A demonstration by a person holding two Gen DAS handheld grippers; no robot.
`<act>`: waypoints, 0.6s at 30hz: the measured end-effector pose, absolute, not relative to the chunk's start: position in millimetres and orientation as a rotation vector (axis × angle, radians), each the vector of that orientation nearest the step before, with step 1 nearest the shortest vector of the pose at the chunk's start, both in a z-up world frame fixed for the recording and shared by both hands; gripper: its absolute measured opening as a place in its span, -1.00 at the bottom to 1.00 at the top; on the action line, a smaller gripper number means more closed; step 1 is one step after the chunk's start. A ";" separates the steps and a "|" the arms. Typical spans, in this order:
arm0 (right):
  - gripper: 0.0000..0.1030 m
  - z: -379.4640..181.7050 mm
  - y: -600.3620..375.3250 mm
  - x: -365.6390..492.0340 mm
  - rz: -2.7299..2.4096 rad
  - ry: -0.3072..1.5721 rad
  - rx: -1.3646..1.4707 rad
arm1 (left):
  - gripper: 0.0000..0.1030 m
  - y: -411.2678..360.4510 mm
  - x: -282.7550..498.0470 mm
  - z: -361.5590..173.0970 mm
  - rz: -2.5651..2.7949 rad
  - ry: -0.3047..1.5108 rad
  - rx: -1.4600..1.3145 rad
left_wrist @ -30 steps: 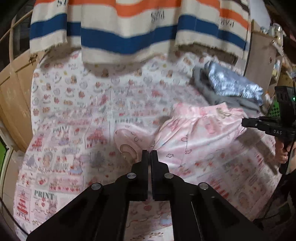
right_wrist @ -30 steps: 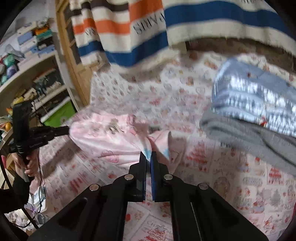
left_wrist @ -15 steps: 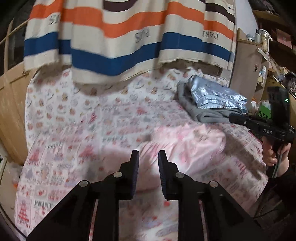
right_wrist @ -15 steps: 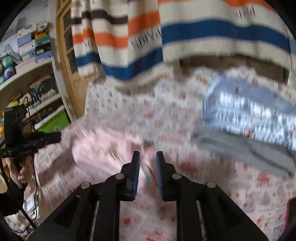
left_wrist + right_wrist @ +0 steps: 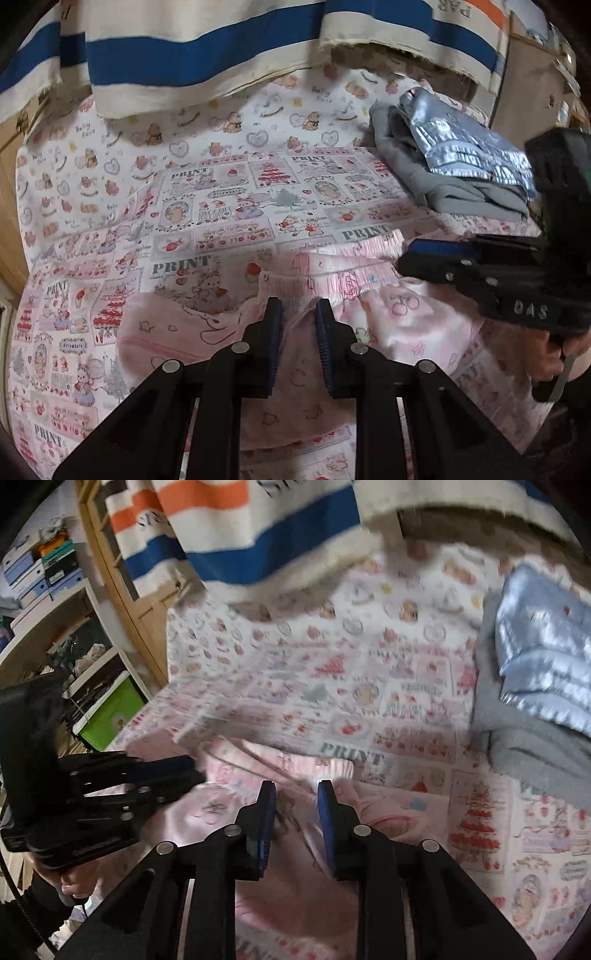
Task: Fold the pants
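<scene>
Pink printed pants (image 5: 406,325) lie folded on the patterned bed sheet (image 5: 221,206), their gathered waistband (image 5: 354,273) facing the far side. My left gripper (image 5: 298,317) hovers over them, open, with pink cloth showing in the gap but no pad pressing on it. My right gripper (image 5: 295,794) stands over the same pants (image 5: 229,812), and its jaws are opening with only loose fabric under the gap. Each gripper shows in the other's view: the right gripper (image 5: 410,254) at the waistband's right end, the left gripper (image 5: 192,771) at its left end.
A stack of folded grey and shiny blue garments (image 5: 461,173) sits at the sheet's far right. A striped blanket (image 5: 184,62) hangs over the far edge. A wooden frame (image 5: 122,602), shelves and a green bin (image 5: 110,716) stand off the left side.
Both grippers were shut a second ago and now stand apart. The pants have settled flat on the sheet, and both grippers have moved in closer over them.
</scene>
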State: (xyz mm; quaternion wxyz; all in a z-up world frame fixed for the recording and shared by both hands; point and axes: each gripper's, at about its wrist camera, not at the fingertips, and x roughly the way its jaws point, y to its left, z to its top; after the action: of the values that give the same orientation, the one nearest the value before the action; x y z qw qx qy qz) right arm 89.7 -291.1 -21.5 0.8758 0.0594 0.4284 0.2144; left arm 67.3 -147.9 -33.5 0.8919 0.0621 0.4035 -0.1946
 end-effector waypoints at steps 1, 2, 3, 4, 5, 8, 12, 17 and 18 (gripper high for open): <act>-0.50 -22.4 -292.4 88.9 0.455 0.886 0.127 | -0.62 -148.5 65.0 -35.5 -0.405 0.830 0.143; -0.50 -22.9 -292.9 88.9 0.460 0.886 0.123 | -0.62 -148.5 63.4 -36.4 -0.406 0.825 0.147; -0.50 -23.4 -292.5 88.7 0.464 0.887 0.119 | -0.62 -148.1 62.8 -36.7 -0.408 0.823 0.143; -0.50 -23.6 -291.9 88.5 0.465 0.887 0.118 | -0.62 -146.8 63.2 -35.8 -0.413 0.822 0.135; -0.50 -23.6 -291.9 89.4 0.466 0.886 0.118 | -0.62 -146.1 63.1 -35.2 -0.417 0.819 0.133; -0.49 -20.3 -293.9 85.7 0.459 0.866 0.132 | -0.59 -147.4 62.6 -31.5 -0.426 0.811 0.155; -0.49 -4.2 -310.5 72.3 0.406 0.761 0.183 | -0.22 -141.3 52.4 -19.7 -0.408 0.755 0.155; -0.18 21.9 -331.2 59.3 0.361 0.707 0.194 | 0.77 -121.8 35.2 3.5 -0.337 0.649 0.131; 0.28 27.0 -336.0 55.3 0.349 0.694 0.199 | 0.88 -117.2 32.5 8.6 -0.322 0.635 0.120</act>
State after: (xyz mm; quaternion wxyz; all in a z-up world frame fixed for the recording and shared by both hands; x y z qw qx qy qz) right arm 55.3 -336.0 27.0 0.9208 0.0967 0.3375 0.1699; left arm 32.5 -117.2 8.6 0.9355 0.0587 0.3107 -0.1577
